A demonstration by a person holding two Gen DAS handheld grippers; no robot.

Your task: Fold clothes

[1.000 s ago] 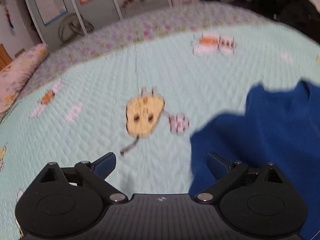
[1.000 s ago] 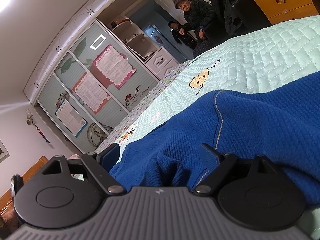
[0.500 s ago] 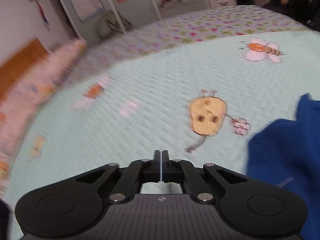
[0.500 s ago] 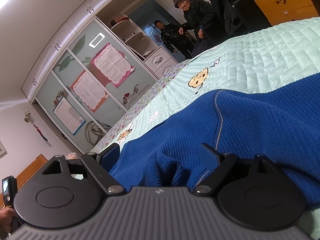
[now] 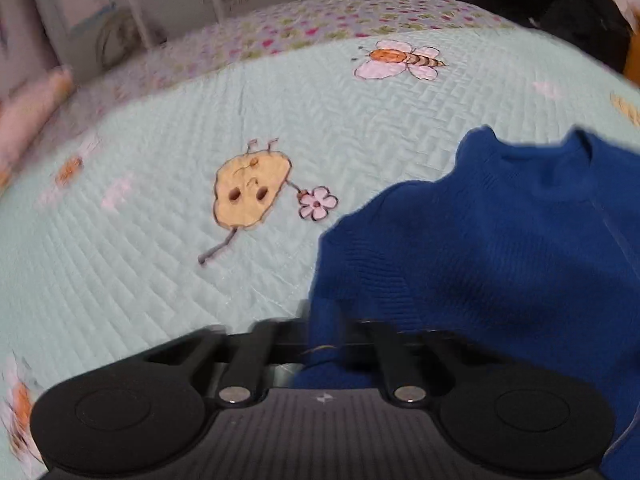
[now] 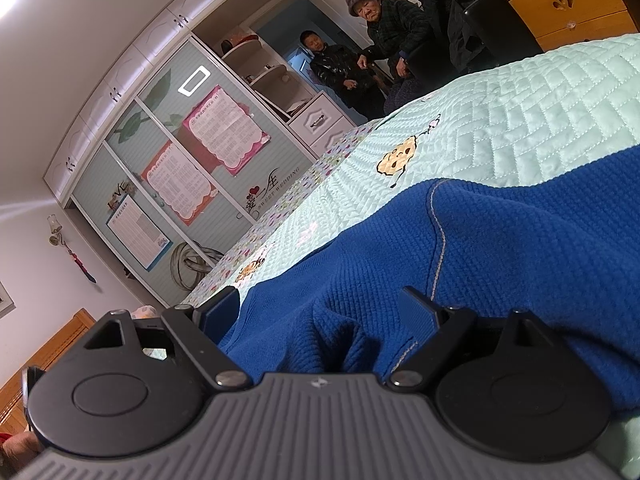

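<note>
A blue knit sweater (image 5: 500, 248) lies on the pale green quilted bed (image 5: 160, 240), its collar toward the far side. My left gripper (image 5: 320, 328) sits at the sweater's left edge, jaws drawn together, with a fold of blue fabric bunched over them that hides the fingertips. In the right wrist view the same sweater (image 6: 520, 248) fills the lower right. My right gripper (image 6: 318, 308) rests low on it, open, with rumpled knit between its two blue-padded fingers (image 6: 220, 308).
The quilt (image 6: 520, 120) has cartoon patches and a floral border. A pink pillow (image 5: 24, 108) lies at the far left. Beyond the bed stand a wardrobe with posters (image 6: 200, 168), a wooden dresser (image 6: 560, 0) and two people (image 6: 384, 20) by the doorway.
My left gripper went from open to shut, swung back to the right, and now has the sweater's edge bunched in it. The right gripper stayed open and still.
</note>
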